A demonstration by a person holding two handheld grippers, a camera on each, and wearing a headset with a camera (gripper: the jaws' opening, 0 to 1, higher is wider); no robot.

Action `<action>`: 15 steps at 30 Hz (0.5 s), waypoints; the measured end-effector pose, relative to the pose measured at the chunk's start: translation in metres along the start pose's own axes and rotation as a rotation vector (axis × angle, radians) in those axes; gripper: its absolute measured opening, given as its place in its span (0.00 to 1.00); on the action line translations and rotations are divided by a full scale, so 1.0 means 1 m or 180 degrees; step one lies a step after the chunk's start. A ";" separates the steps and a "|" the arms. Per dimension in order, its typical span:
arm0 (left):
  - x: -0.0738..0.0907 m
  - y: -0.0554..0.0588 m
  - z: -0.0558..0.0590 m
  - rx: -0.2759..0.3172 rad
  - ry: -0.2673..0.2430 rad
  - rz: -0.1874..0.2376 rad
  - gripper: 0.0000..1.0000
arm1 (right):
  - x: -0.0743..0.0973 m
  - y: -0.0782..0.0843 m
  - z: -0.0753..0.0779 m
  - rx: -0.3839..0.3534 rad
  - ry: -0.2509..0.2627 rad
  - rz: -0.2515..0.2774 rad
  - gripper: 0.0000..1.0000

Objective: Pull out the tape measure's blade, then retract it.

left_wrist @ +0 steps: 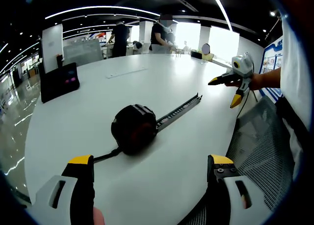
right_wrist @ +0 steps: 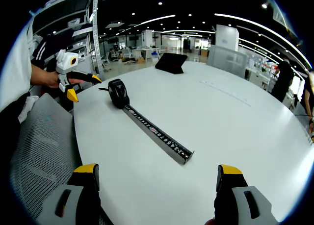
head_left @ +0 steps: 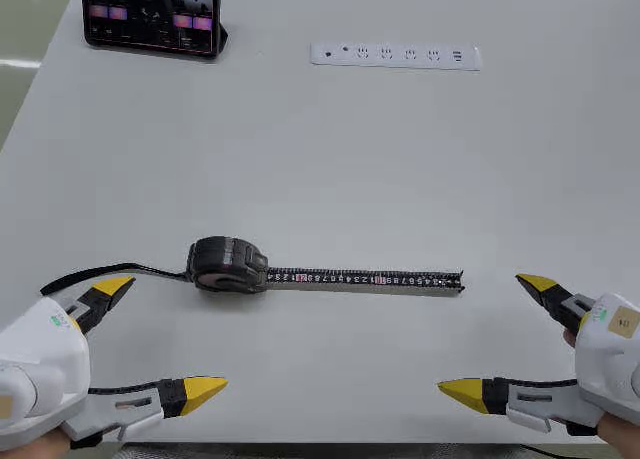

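On white table [head_left: 330, 149], front centre: black tape measure [head_left: 228, 265], strap [head_left: 110, 271] trailing left. Blade [head_left: 365, 279] is pulled out to the right and lies on the table, dark with pale numerals and red marks; digits are too small to read, and any case branding is unreadable. Left gripper [head_left: 170, 333] and right gripper [head_left: 487, 333] both gape wide, holding nothing, clear of the tape and cut off at the frame bottom. Far edge: power strip [head_left: 395, 55], tablet [head_left: 152, 14] with a blurry screen.

tape measure [head_left: 228, 265] 1; grippers [head_left: 172, 331] [head_left: 482, 332] 2; power strip [head_left: 395, 55] 1; tablet [head_left: 152, 14] 1
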State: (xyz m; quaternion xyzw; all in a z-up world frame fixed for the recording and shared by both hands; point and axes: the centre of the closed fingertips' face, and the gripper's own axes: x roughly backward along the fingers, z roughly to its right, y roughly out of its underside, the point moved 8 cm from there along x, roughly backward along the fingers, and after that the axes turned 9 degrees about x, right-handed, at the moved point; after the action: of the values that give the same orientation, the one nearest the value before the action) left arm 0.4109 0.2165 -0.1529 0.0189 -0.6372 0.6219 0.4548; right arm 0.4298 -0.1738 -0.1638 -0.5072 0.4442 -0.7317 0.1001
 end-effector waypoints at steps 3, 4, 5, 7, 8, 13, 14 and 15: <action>0.000 -0.001 0.000 -0.0002 0.0001 0.0010 0.94 | -0.001 0.000 0.000 -0.0001 0.0003 0.0003 0.99; 0.000 -0.002 -0.001 -0.0003 -0.0002 0.0010 0.94 | -0.001 0.000 0.000 -0.0004 0.0004 0.0004 0.99; 0.000 -0.002 -0.001 -0.0005 -0.0002 0.0011 0.94 | -0.001 0.000 0.000 -0.0006 0.0005 0.0006 0.99; 0.000 -0.002 -0.001 -0.0005 0.0000 0.0009 0.93 | -0.001 0.000 0.000 -0.0007 0.0004 0.0006 0.99; -0.001 -0.002 -0.001 -0.0013 -0.0003 0.0003 0.93 | -0.001 0.000 0.000 -0.0003 0.0003 0.0002 0.99; -0.001 -0.002 -0.001 -0.0004 -0.0002 -0.0003 0.93 | -0.001 0.000 0.000 -0.0015 0.0004 0.0007 0.99; -0.001 -0.002 0.000 -0.0007 -0.0004 -0.0004 0.93 | -0.001 0.000 0.000 -0.0016 0.0002 0.0006 0.99; -0.001 -0.002 0.000 -0.0007 -0.0003 -0.0004 0.93 | -0.001 0.000 0.000 -0.0016 0.0000 0.0007 0.99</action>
State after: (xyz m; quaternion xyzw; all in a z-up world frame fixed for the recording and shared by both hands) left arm 0.4127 0.2159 -0.1524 0.0191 -0.6381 0.6209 0.4550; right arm 0.4301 -0.1729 -0.1647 -0.5070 0.4466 -0.7305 0.0995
